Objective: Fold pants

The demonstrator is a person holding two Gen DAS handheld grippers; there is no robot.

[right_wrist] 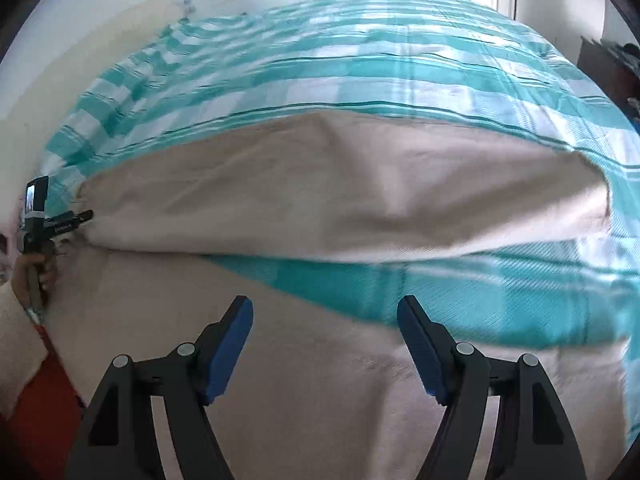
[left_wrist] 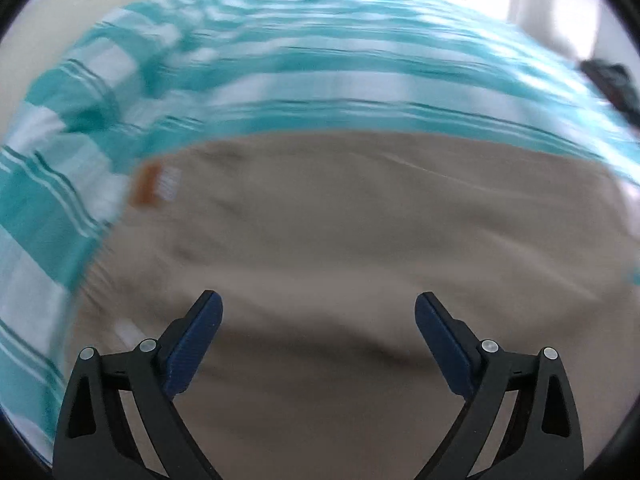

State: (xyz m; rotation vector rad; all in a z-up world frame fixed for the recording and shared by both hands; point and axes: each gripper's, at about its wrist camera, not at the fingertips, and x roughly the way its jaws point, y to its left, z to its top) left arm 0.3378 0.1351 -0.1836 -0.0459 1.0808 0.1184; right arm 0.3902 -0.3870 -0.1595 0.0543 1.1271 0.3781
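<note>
Beige pants (left_wrist: pixel 340 240) lie spread on a bed with a teal and white striped cover (left_wrist: pixel 320 68). An orange and white label (left_wrist: pixel 154 186) shows on them at the left. My left gripper (left_wrist: pixel 318 304) is open and empty just above the fabric. In the right wrist view the pants (right_wrist: pixel 320 188) show two legs, a far one and a near one (right_wrist: pixel 300 380), with a strip of cover between them. My right gripper (right_wrist: pixel 325 308) is open and empty over the near leg. The left gripper (right_wrist: pixel 76 218) appears at the far left edge, at the pants' end.
The striped cover (right_wrist: pixel 360 52) stretches far behind the pants. A cream wall (right_wrist: pixel 80 52) runs along the left. Dark objects (right_wrist: pixel 616 68) stand at the right beyond the bed. A sleeve and orange cloth (right_wrist: pixel 36 380) are at the lower left.
</note>
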